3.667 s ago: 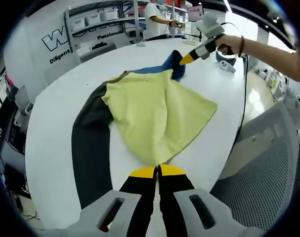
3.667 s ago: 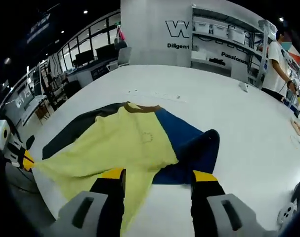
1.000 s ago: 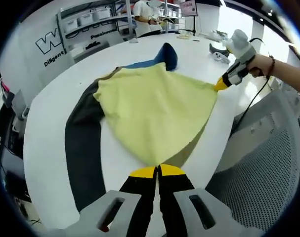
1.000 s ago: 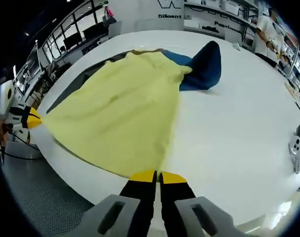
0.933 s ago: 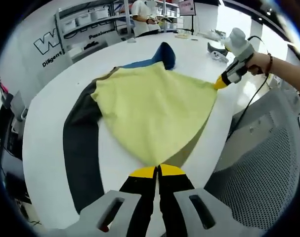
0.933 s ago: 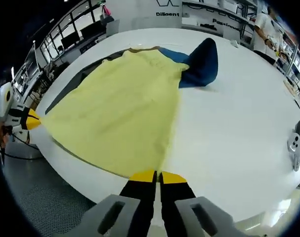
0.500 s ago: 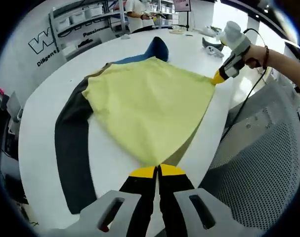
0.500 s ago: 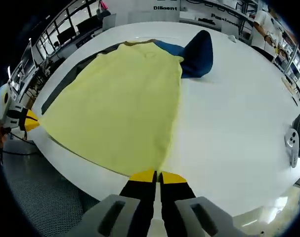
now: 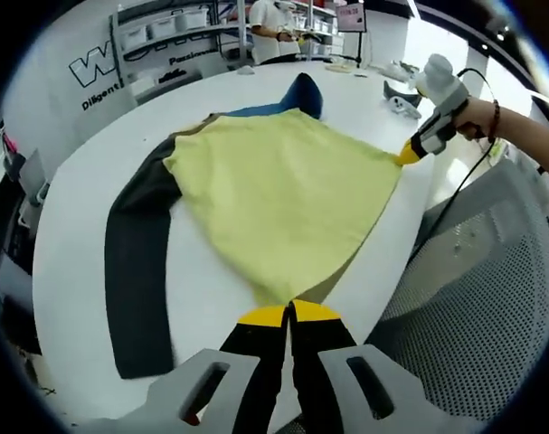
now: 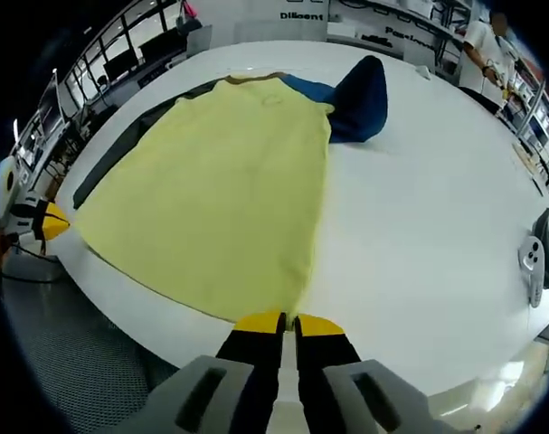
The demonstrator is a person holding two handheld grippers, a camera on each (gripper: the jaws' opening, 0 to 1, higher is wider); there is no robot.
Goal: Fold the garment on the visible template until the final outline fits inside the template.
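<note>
A garment with a yellow body [image 9: 283, 194] lies spread on the white table [image 9: 75, 226]. Its dark grey sleeve [image 9: 134, 271] runs down the left, and a blue sleeve [image 9: 301, 95] is bunched at the far side. My left gripper [image 9: 289, 314] is shut on one hem corner. My right gripper [image 10: 288, 323] is shut on the other hem corner of the yellow body [image 10: 220, 181]; in the left gripper view it shows at the right as a gripper [image 9: 408, 154] in a hand. The blue sleeve [image 10: 360, 95] lies folded back at the far end. No template outline is discernible.
The table edge [image 10: 147, 316] runs just under the hem, with perforated grey flooring [image 9: 491, 307] beyond it. A spare gripper device [image 10: 536, 258] lies on the table at the right. Shelving [image 9: 184, 27] and a person [image 9: 274, 23] stand at the far side.
Over 3.7 s my right gripper left the blue sleeve and shut on the hem corner. In the last second both views shifted slightly; the hem stays stretched between the grippers.
</note>
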